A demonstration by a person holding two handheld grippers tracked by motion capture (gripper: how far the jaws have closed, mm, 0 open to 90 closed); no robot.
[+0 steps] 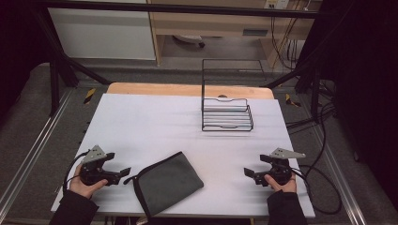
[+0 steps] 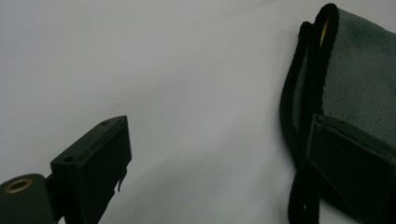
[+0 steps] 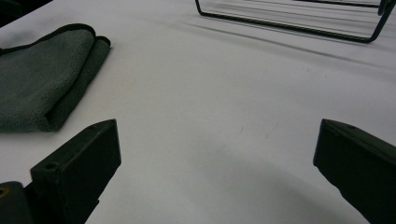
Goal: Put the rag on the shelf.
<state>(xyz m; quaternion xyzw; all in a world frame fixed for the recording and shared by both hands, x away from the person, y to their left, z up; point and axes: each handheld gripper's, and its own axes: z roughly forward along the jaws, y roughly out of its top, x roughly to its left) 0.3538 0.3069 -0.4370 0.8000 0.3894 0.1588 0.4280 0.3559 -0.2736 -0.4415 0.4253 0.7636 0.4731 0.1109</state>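
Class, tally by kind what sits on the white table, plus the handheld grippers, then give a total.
Cloth: 1
Wire rack: 1
Grippers: 2, left gripper and right gripper
Total: 4

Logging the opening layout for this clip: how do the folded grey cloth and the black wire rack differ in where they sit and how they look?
The folded grey cloth with black trim lies flat and soft at the table's near edge, between the left gripper and right gripper; the black wire rack stands rigid at the far side with a tall upright frame. The cloth is opaque; the rack is see-through and empty. Both rest on the white table cover, untouched.
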